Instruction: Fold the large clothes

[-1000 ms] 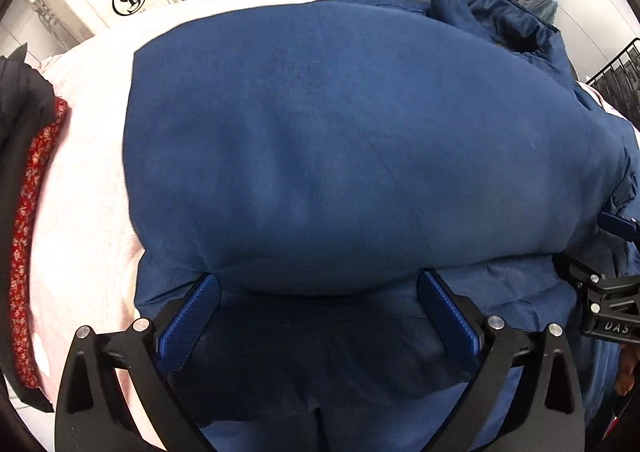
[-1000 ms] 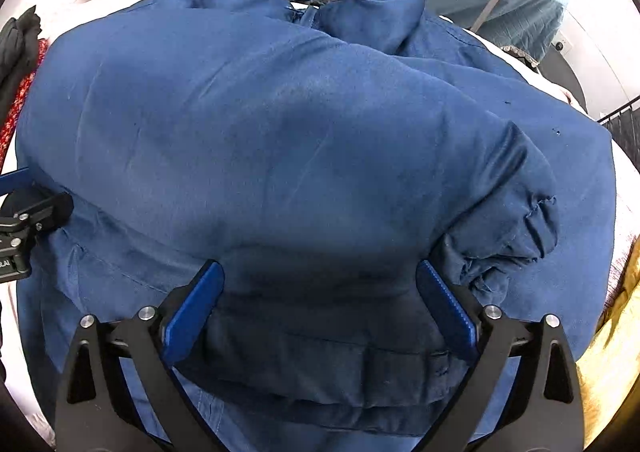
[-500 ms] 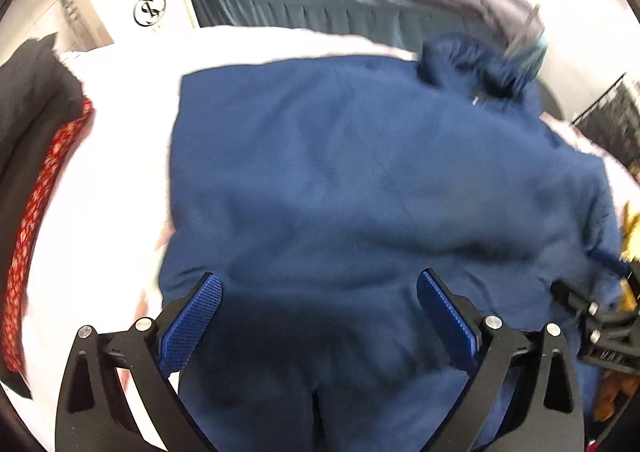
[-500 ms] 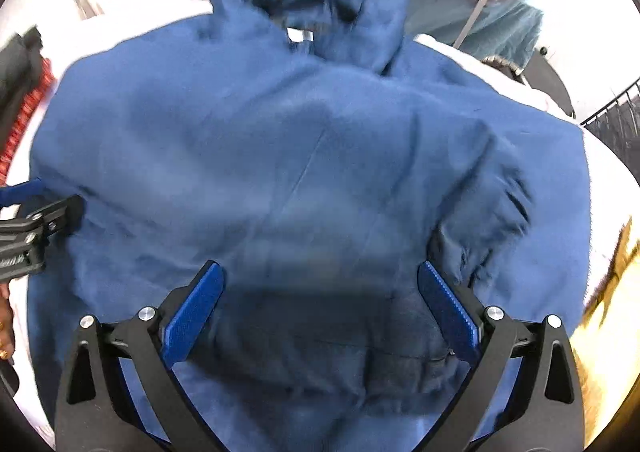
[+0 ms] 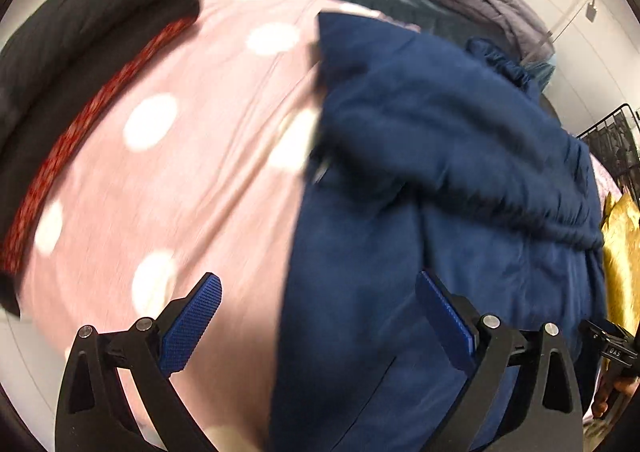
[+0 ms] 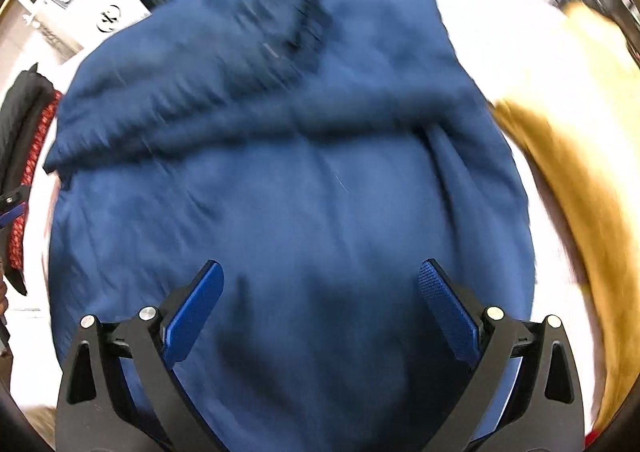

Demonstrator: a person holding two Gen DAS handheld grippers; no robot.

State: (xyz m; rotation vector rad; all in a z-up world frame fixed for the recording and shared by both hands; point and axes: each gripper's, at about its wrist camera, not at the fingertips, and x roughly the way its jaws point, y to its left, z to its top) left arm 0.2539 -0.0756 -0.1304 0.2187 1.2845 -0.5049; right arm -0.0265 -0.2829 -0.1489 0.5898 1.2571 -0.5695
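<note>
Both pairs of my fingers gape wide, holding nothing. My left gripper (image 5: 318, 316) has swung aside, now straddling the edge where pink dotted bedsheet (image 5: 168, 180) meets the folded navy-blue cotton jacket (image 5: 440, 156); my right gripper (image 6: 320, 308) has lifted above it. That fold looks released.

Two wrist fisheye views, both looking forward and down at close range over the same bed.

The left view is taken from above the pink, white-dotted bedsheet (image 5: 192, 180), past the left tongs (image 5: 318, 316), with the dark blue cloth jacket (image 5: 460, 180) filling its right half. The right view is centred on that jacket (image 6: 304, 180), framed by the right tongs (image 6: 320, 312). Shared are the jacket, the black and red folded cloth (image 5: 80, 64) at left, and the mustard-yellow cloth (image 6: 576, 156) at right.
</note>
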